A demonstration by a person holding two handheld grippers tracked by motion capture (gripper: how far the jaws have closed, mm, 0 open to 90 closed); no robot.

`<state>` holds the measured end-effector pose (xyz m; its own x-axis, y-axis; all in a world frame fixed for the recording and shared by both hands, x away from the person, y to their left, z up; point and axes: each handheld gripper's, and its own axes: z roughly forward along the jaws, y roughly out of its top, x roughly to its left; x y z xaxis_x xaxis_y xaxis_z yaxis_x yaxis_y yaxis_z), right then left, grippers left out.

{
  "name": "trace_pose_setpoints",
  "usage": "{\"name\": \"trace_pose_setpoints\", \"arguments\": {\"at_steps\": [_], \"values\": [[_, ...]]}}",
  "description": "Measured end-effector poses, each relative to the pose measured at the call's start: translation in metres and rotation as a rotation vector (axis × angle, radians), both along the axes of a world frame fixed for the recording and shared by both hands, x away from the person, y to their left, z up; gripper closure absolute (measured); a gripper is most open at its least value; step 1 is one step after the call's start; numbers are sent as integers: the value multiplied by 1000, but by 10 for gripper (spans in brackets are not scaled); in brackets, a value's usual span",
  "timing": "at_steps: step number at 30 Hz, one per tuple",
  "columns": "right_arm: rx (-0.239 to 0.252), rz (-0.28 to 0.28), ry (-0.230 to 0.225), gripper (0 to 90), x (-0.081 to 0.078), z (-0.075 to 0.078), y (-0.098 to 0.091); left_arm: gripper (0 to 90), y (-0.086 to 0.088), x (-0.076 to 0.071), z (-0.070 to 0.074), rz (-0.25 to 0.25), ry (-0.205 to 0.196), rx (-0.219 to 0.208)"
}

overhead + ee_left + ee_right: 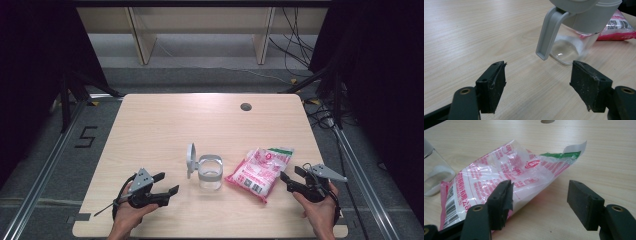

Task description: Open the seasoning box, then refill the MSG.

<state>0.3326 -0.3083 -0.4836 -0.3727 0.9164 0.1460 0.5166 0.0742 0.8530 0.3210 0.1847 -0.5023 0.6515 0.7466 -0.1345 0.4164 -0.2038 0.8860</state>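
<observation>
Black rubber pads on the right tongs (539,202) stand wide apart, nothing between them, and right ahead lies the pink-and-white printed bag (506,175) of white granules. In the right gripper view the bag's near edge sits just past the left-hand pad (504,197), so the opening is offset a little to the bag's right side rather than squared on it. From the high view, the right tongs (289,177) hover at the near right of the surface (165,120), and the bag (260,169) lies immediately to their left, its long axis running from near-left to far-right, the green-trimmed torn corner at the far end. That is the relation to watch: the bag is closest to the right hand, near enough that a short push leftward and forward should put an edge between the pads.

Over to the left tongs (537,82), also spread open and empty. Ahead of them and to the right stands the clear jar (574,42) with its grey collar and flip lid (190,160) swung up, mouth exposed. In the high view the left tongs (166,184) sit near left, the jar (210,172) just to their right, between the two hands and just left of the bag.

My read: the bag goes up in the right tongs, the left steadies the jar.
</observation>
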Motion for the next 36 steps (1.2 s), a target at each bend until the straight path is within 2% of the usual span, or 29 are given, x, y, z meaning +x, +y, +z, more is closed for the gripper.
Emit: {"name": "trace_pose_setpoints", "arguments": {"at_steps": [1, 3, 5, 7, 8, 9, 10, 12, 13, 14, 16, 17, 19, 20, 21, 22, 23, 24, 25, 26, 27, 28, 29, 30, 31, 33, 34, 35, 36], "values": [[23, -16, 20, 357, 0, 0, 3, 275, -2, 0, -1, 3, 1, -17], [13, 14, 7, 358, 6, -2, 1, 276, -2, 0, -1, -8, 0, 3], [25, -16, 12, 348, 10, -1, 4, 275, -3, 0, -3, -5, 1, 15], [3, -9, 0, 345, 14, -2, 2, 275, -6, -1, -4, -15, 3, -4], [25, -2, 17, 342, 15, -2, 3, 275, -6, -1, -3, -18, 5, 12], [25, -19, 41, 342, 14, -4, 4, 275, -8, -2, -3, -16, 6, -3], [-3, -3, 18, 342, 17, -4, 0, 274, -9, -3, -3, -18, 5, 10], [29, -21, 12, 341, 17, -3, 0, 273, -12, -3, -4, -28, 6, 6], [70, -41, 17, 338, 16, -3, 2, 273, -13, -4, -4, -33, 6, 21], [21, -24, 14, 334, 19, -3, -2, 273, -14, -4, -4, -32, 4, 29], [42, -46, 29, 334, 21, -5, 1, 273, -17, -4, -5, -35, 4, 0], [39, -17, 13, 334, 24, -6, 0, 273, -17, -4, -5, -44, 2, 21], [37, -20, 9, 334, 26, -6, 2, 272, -18, -5, -5, -46, 7, 15], [69, -42, 34, 333, 25, -6, 6, 273, -20, -5, -5, -45, 8, 18], [39, -11, 32, 331, 28, -6, 4, 273, -21, -6, -6, -47, 8, 5], [64, -36, 58, 325, 27, -6, 8, 273, -21, -6, -6, -59, 7, 21], [52, -1, 43, 314, 31, -8, 6, 273, -22, -6, -7, -59, 9, 16], [34, -5, 41, 303, 34, -10, 8, 272, -22, -6, -7, -59, 7, 11], [47, -17, 70, 300, 33, -9, 10, 272, -22, -7, -7, -59, 8, 20], [62, -23, 69, 300, 35, -10, 13, 272, -20, -6, -7, -67, 5, 29], [27, -11, 64, 300, 37, -10, 10, 272, -20, -6, -7, -58, 7, 27], [53, -30, 93, 300, 37, -10, 13, 272, -19, -6, -6, -56, 4, 39], [59, -32, 90, 302, 38, -11, 14, 272, -19, -6, -6, -53, 2, 36], [24, -21, 73, 305, 42, -13, 12, 272, -19, -6, -6, -51, 5, 19], [58, -30, 102, 306, 41, -13, 14, 272, -19, -6, -6, -50, 7, 23], [64, 2, 93, 310, 44, -14, 12, 272, -21, -6, -7, -49, 7, 7], [57, 2, 92, 310, 46, -14, 13, 272, -18, -6, -6, -53, 4, 45], [52, -2, 99, 311, 46, -14, 13, 272, -21, -6, -7, -50, 7, 3], [72, -17, 129, 311, 46, -14, 17, 272, -20, -6, -7, -52, 6, 21]]}}
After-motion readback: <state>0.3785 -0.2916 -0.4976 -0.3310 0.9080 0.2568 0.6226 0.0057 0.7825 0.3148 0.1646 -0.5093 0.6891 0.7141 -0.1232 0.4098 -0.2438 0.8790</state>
